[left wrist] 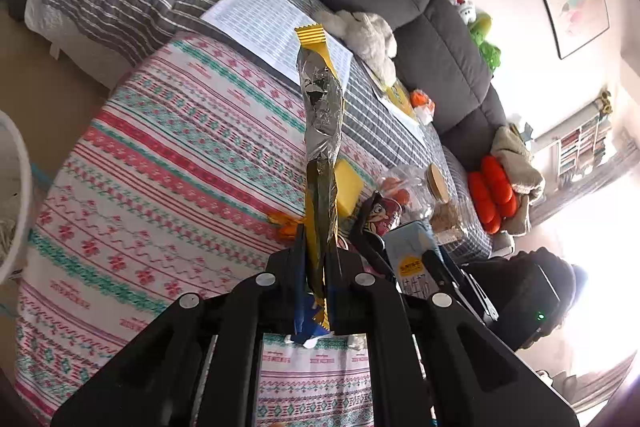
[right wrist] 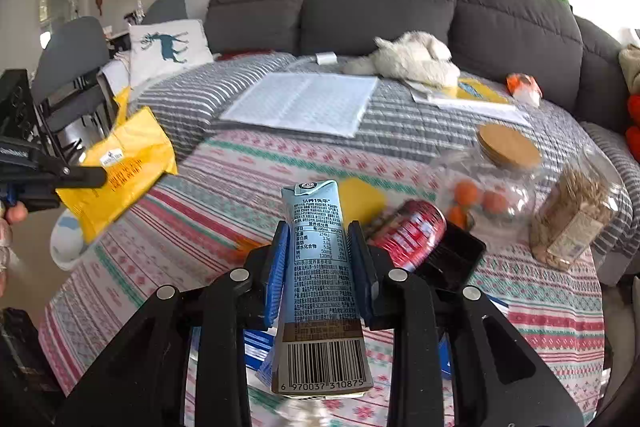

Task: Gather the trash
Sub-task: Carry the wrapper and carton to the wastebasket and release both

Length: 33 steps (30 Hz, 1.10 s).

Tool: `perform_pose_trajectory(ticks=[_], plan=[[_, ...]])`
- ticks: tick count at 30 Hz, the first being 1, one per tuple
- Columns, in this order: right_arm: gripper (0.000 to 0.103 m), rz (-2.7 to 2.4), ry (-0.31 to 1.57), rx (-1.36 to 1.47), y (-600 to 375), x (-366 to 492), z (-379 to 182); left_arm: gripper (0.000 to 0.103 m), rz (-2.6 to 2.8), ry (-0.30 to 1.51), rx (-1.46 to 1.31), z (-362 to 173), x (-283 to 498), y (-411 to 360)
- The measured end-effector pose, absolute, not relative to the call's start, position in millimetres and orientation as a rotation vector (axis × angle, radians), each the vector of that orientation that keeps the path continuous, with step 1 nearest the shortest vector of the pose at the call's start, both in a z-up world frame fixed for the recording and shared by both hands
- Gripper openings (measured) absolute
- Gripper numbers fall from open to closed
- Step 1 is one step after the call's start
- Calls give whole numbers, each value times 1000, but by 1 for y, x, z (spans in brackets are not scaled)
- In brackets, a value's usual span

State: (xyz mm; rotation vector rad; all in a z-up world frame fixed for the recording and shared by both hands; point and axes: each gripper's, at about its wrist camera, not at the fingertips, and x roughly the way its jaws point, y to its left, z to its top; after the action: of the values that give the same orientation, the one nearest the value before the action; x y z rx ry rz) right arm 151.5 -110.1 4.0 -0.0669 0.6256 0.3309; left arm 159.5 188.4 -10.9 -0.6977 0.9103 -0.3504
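My left gripper [left wrist: 316,247] is shut on a yellow snack wrapper [left wrist: 320,115] with a foil inside, held edge-on above the patterned cloth. In the right wrist view the same wrapper [right wrist: 120,171] hangs from the left gripper [right wrist: 86,177] at the far left. My right gripper [right wrist: 318,231] is shut on a light blue milk carton [right wrist: 318,267], held upright above the cloth; the carton also shows in the left wrist view [left wrist: 412,255]. A red can [right wrist: 412,233] lies tilted in a black tray [right wrist: 456,259] just right of the carton.
A patterned cloth [right wrist: 248,171] covers the table before a grey sofa [right wrist: 376,3]. On it are a yellow sponge [right wrist: 362,197], a glass jar with orange fruit [right wrist: 488,187], a bag of seeds [right wrist: 572,211], an open booklet [right wrist: 304,103] and a plush toy [right wrist: 412,61]. A white bin rim [left wrist: 16,195] shows left.
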Motion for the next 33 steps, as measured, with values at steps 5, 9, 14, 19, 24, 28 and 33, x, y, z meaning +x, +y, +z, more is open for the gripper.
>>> perform_pose_trajectory(ticks=[5,9,14,19,24,28,33], plan=[[28,372,584,-62,-84,145,14,8,-310,887,-722,-8,150,216],[28,425,559,-47,-59,142,20,8,-257,871,-734,-8,140,245],[28,489,538,-52,-18,136,24,8,-156,868,-736,-12,126,285],[28,537,517,-49,24,130,25,8,11,858,-645,-9,108,321],[28,607,530,-67,75,123,17,8,170,863,-517,-8,96,345],[28,666,549,-47,113,119,10,8,276,875,-443,-19,93,364],[28,712,564,-70,161,116,2,11,327,924,-444,-31,99,383]])
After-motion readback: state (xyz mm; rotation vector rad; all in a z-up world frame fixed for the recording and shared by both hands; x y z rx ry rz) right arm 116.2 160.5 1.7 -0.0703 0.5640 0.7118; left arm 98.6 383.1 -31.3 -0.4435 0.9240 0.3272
